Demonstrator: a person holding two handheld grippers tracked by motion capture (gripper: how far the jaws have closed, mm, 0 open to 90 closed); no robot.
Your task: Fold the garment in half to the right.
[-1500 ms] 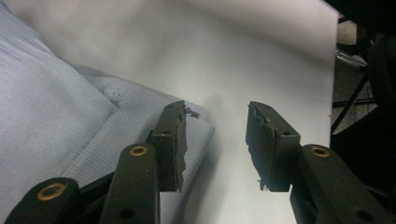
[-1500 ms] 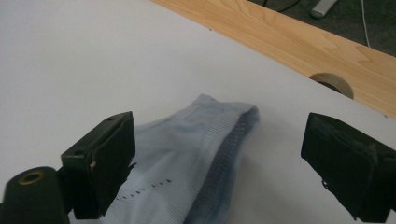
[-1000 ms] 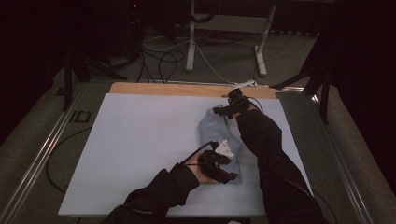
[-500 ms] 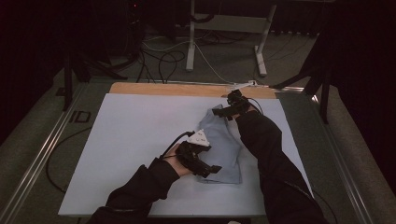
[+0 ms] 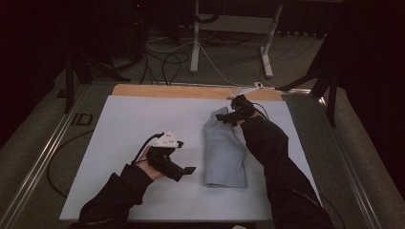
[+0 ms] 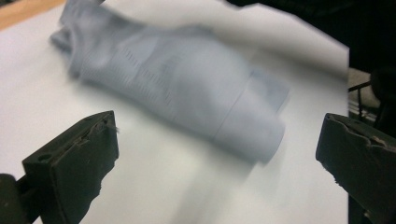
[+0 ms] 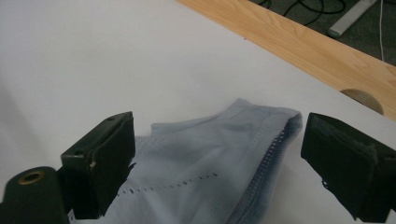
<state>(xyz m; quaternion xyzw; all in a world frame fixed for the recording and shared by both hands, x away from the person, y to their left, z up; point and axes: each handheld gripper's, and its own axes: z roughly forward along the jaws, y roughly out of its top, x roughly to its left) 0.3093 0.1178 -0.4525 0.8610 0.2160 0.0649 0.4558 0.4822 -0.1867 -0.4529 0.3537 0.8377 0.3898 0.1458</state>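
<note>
One pale blue cloth (image 5: 224, 150), folded, lies flat on my white table (image 5: 119, 124), right of centre, its far end reaching toward the wooden strip (image 5: 191, 90). My left gripper (image 5: 179, 169) sits just left of the cloth's near end, jaws spread wide, holding nothing. My right gripper (image 5: 229, 117) is at the cloth's far end, jaws parted either side of the hem, not clamped on it.

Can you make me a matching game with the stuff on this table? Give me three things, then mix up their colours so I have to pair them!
Things:
1. cloth
2. table cover
3. wooden strip

Colours:
A. light brown
B. white
C. pale blue-grey

Pairs: 1-C, 2-B, 3-A
</note>
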